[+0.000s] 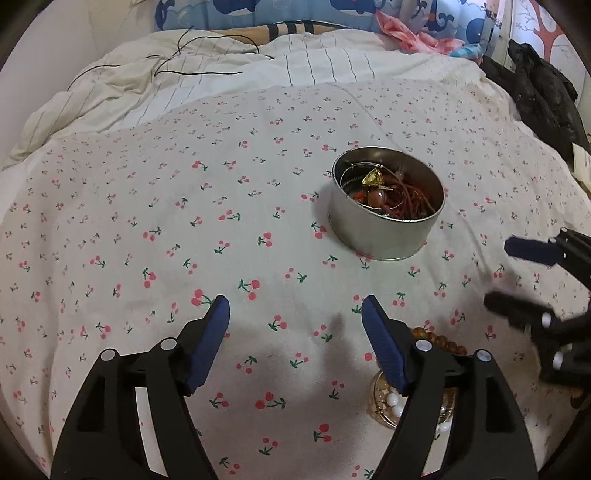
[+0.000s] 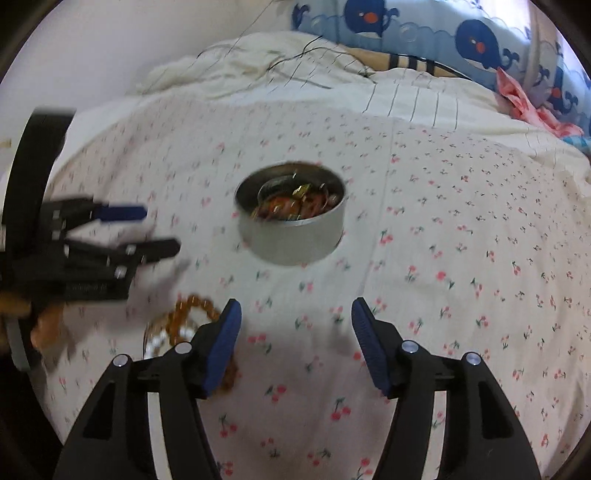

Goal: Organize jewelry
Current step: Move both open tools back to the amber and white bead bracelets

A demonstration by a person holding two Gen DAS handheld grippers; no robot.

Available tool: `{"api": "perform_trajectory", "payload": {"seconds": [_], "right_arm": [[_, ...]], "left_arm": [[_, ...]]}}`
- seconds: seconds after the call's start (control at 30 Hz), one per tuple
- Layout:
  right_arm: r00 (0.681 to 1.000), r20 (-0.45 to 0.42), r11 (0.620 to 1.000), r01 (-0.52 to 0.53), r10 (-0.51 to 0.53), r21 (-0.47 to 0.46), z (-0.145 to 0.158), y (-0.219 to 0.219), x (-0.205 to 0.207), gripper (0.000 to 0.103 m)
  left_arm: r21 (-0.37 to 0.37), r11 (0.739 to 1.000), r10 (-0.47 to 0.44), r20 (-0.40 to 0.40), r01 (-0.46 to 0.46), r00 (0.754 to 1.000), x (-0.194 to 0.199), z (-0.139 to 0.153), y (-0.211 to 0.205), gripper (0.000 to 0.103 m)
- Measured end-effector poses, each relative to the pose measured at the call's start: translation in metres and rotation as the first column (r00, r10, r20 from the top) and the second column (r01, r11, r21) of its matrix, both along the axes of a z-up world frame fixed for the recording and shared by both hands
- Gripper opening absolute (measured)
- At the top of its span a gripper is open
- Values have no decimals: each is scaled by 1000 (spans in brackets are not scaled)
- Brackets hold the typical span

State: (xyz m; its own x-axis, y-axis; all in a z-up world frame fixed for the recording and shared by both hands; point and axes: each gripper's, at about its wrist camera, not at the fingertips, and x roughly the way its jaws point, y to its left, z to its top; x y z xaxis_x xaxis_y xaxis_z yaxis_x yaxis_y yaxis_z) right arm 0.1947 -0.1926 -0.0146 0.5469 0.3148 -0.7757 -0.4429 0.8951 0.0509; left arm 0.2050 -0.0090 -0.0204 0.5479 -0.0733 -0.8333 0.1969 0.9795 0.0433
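- Jewelry sits in two places: a heap of red cords, brown beads and a gold-coloured triangular piece fills the round silver metal tin, and a loose pile of amber bead strand and white pearl-like beads lies on the cloth nearer the camera, well apart from the tin.
- Judging by the task, the tin is the collecting place and stands open-topped and upright so pieces can be dropped in from above; the loose pile looks like what is left to gather.
- Left gripper has its blue-padded jaws spread wide over bare cloth with nothing between them; its right finger partly covers the loose pile.
- Right gripper is likewise spread and empty, the loose pile just beside and partly behind its left finger.
- Both tools angle downward toward the bed, probably ready for a pickup.
- Surface is a soft white bedsheet printed with small red cherries, so the tin may tip if nudged.
- Beyond lie a rumpled cream striped quilt with a thin black cable, a blue whale-print pillow, and dark clothing at the bed's edge.
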Motion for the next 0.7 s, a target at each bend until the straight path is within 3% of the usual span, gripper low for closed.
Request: {"api": "perform_trajectory", "payload": {"seconds": [0.43,0.57,0.7], "right_arm": [[997,-6,988,-83,83,-132,-32,45,0,64],[1000,18,978,-15,19,-209,-39,44,6,65],[994,47,968,109,-101,-224,-33,17,16,66]], "left_arm": [[-29,999,44,-25,-45,999,5,-3,12,80],[-24,999,28,-23,-29,999,3,-1,10,82],[-18,1000,18,-22,-18,1000,1,1,9,82]]}}
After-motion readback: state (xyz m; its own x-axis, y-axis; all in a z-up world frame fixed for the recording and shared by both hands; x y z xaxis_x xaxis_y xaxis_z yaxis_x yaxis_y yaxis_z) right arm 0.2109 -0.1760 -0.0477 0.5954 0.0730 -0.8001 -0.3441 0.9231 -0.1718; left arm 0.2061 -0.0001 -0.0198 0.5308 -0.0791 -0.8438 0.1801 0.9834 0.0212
